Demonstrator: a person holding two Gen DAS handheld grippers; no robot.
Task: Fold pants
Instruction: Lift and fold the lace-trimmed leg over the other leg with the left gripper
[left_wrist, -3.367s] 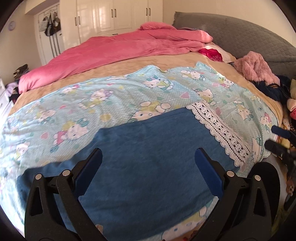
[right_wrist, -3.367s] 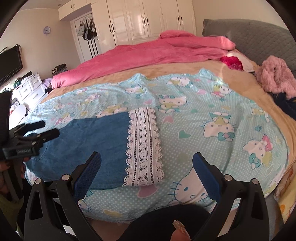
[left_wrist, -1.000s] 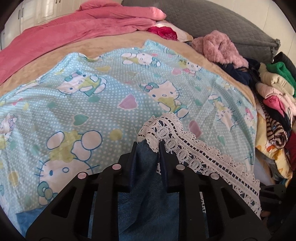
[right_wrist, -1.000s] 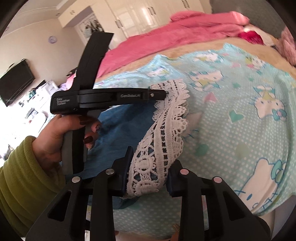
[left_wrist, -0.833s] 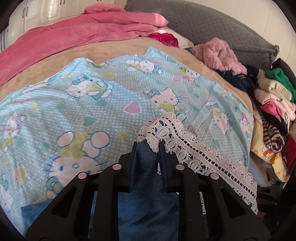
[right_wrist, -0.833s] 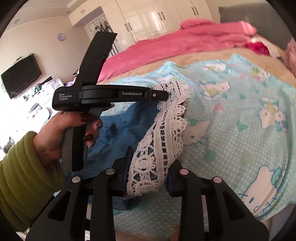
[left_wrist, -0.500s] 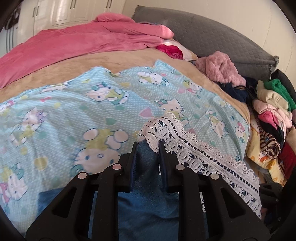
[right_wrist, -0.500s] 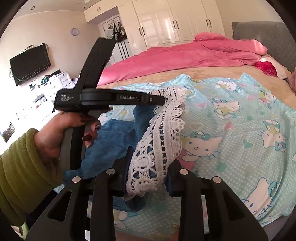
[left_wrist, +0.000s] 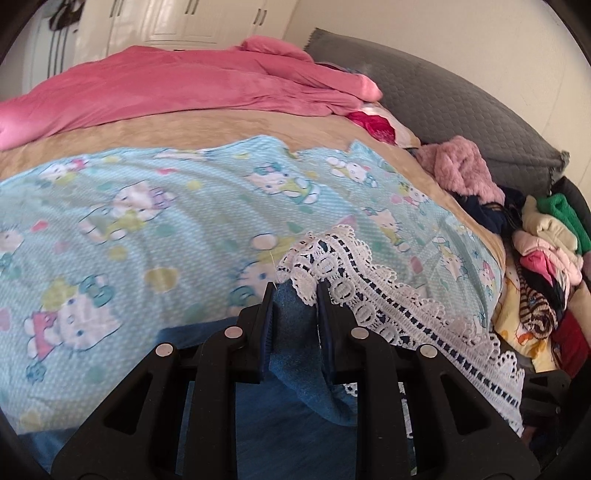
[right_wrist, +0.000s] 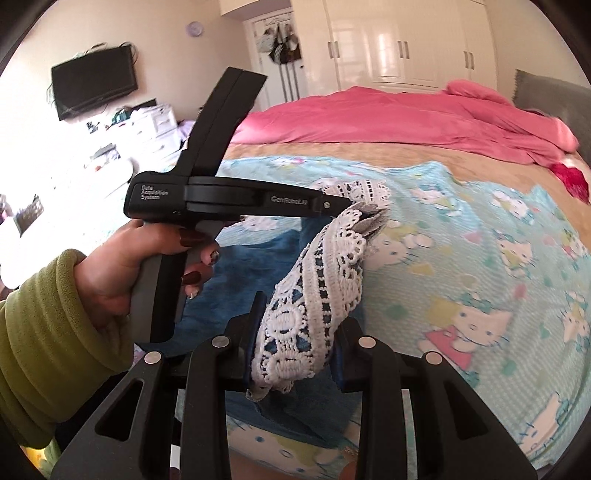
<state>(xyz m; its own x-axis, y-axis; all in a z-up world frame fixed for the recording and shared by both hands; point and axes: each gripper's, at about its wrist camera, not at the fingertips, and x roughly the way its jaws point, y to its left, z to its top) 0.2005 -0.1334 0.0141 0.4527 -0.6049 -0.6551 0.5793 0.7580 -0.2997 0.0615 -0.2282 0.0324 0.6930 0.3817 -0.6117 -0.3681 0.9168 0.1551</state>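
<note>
Blue denim pants (left_wrist: 295, 332), white lace hem (right_wrist: 314, 295) (seemingly doubled), pinched and lifted.

Bright daylight in both views. In right wrist view the left side near the drawers (right_wrist: 147, 125) is blown out, w/ glare on wardrobe doors (right_wrist: 391, 40). Bed sheet (left_wrist: 147, 221) is motion-blurred. Strong fisheye bend, dark corners.

Bed (left_wrist: 229, 127) bears cartoon sheet (left_wrist: 155, 221), pink duvet (left_wrist: 177, 88), blue pants (left_wrist: 295, 417)
</note>
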